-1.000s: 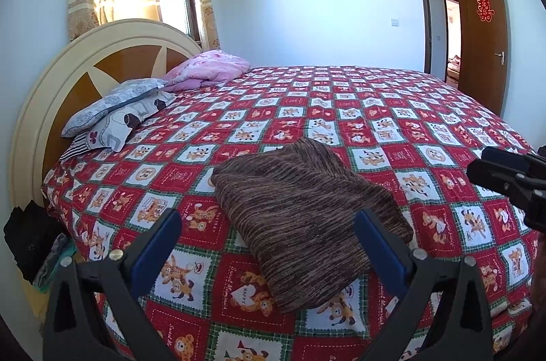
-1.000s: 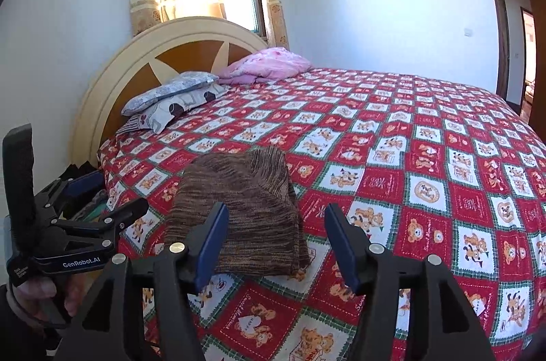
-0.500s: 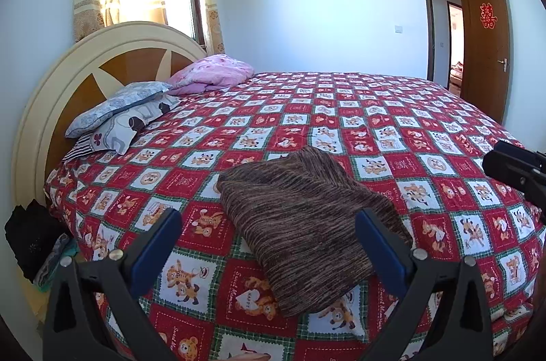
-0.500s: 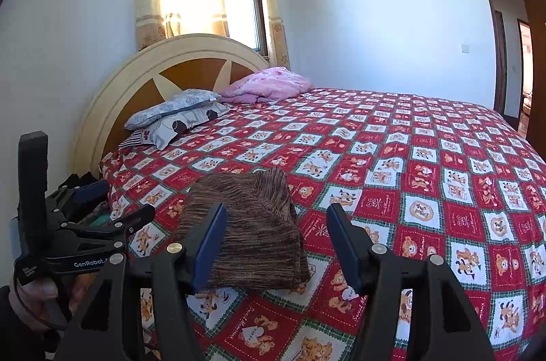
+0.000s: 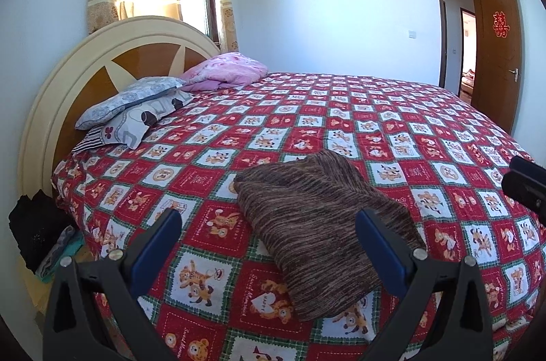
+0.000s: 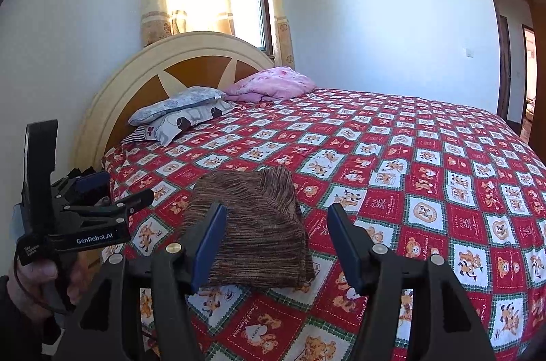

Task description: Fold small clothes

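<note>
A folded brown striped knit garment (image 5: 317, 224) is lying on the red patterned bedspread (image 5: 392, 128), close to the near edge of the bed and well short of the pillows (image 5: 133, 108) at the headboard (image 5: 85, 67). It is sitting flat in a rough rectangle, with its layered edges facing the near side.

The left tool (image 5: 269, 241) is hovering above the near edge of the bed with its blue-padded fingers (image 5: 155, 245) spread wide and nothing between them. In the left wrist view the garment is showing between the two fingers and beyond them, with its near right corner partly hidden behind the right finger; the pads are not touching the cloth.

The right tool (image 6: 276, 241) is likewise hanging released, its fingers (image 6: 210, 241) standing apart and gripping nothing. In the right wrist view the garment (image 6: 252, 224) is lying just ahead of the tips, mostly behind the left finger and reaching into the gap, while the right finger is standing over bare bedspread (image 6: 426, 156). That view is also catching the left tool (image 6: 85, 210) at the left edge, held in the person's hand (image 6: 44, 279), off to the left of the garment and clear of it.

A pink quilt (image 5: 228, 70) is lying bunched at the far side of the headboard, well apart from the garment.
</note>
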`<state>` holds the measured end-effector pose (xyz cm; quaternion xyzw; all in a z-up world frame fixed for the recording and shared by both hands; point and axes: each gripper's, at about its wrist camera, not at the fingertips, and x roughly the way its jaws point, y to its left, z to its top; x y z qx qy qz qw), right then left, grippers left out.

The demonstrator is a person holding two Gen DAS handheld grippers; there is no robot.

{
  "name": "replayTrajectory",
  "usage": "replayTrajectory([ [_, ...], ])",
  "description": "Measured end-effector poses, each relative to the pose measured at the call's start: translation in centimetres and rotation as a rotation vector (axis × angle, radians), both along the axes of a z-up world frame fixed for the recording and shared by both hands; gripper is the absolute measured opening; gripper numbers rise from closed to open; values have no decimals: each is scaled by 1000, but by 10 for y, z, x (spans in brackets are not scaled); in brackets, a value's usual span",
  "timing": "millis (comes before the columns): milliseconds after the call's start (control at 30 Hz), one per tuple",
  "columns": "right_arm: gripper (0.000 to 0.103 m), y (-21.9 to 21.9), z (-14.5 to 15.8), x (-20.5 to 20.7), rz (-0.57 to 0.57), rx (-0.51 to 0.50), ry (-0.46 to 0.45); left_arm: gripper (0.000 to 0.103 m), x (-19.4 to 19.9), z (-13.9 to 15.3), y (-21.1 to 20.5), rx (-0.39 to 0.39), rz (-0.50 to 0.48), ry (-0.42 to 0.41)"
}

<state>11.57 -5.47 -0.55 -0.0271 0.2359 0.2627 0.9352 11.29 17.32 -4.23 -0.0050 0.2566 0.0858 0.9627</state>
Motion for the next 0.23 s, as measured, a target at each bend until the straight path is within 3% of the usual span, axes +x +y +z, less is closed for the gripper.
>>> replayTrajectory([
  [233, 63, 2, -6, -1, 11, -12, 14, 103, 0, -3, 4, 21, 22, -16],
])
